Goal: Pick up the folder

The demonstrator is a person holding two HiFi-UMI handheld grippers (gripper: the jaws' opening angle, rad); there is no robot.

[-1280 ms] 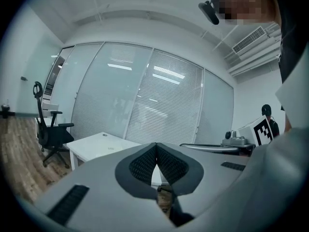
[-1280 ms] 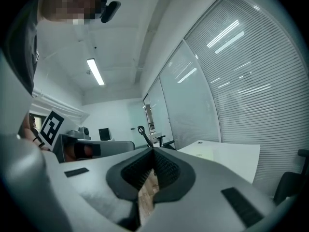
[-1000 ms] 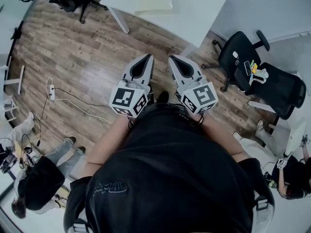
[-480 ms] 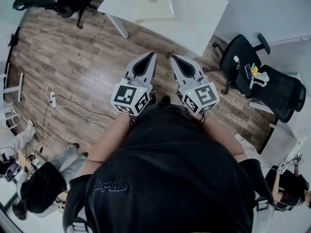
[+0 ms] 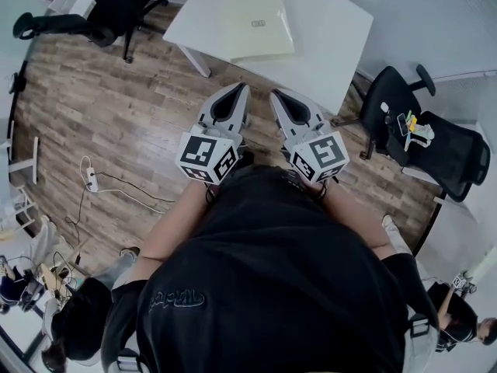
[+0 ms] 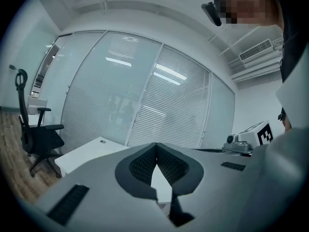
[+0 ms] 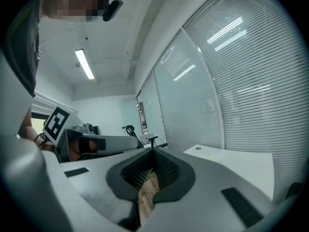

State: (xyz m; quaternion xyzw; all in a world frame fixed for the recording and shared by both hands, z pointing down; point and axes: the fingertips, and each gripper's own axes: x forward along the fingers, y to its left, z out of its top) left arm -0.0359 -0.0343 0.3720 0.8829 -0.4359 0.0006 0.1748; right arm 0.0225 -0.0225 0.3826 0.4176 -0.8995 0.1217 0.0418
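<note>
**Ana:** Wood-plank floor (image 5: 132, 107) fills most of the head view. What stands on it?

**Ben:** A white table (image 5: 334, 45) stands at the top of that view. One black office chair (image 5: 116, 2) is off its left corner. Two more chairs (image 5: 392, 99) are off its right corner. A power strip (image 5: 92, 179) with its cable lies on the planks at the left. Both gripper views show glass walls with blinds behind the table.

**Ana:** Where is the folder?

**Ben:** The folder (image 5: 258, 26) is pale yellow. It lies flat on the tabletop, close to the edge that faces the person and roughly midway along it. A small label sits near its middle. Nothing touches it.

**Ana:** And the grippers?

**Ben:** They are held side by side in front of the person's black shirt (image 5: 272, 270), above the floor. Both point toward the table, and in the head view their tips show just short of its near edge. The left gripper (image 5: 241, 88) has its jaws pressed together with nothing between them. In its own view the ribbed pads meet at the tip. The white tabletop shows through the gap below them.

**Ana:** Is the right one the same?

**Ben:** Yes. The right gripper (image 5: 274, 92) has its jaws together and holds nothing. Only floor planks show through the gap behind its pads. Both grippers are well apart from the folder.
</note>
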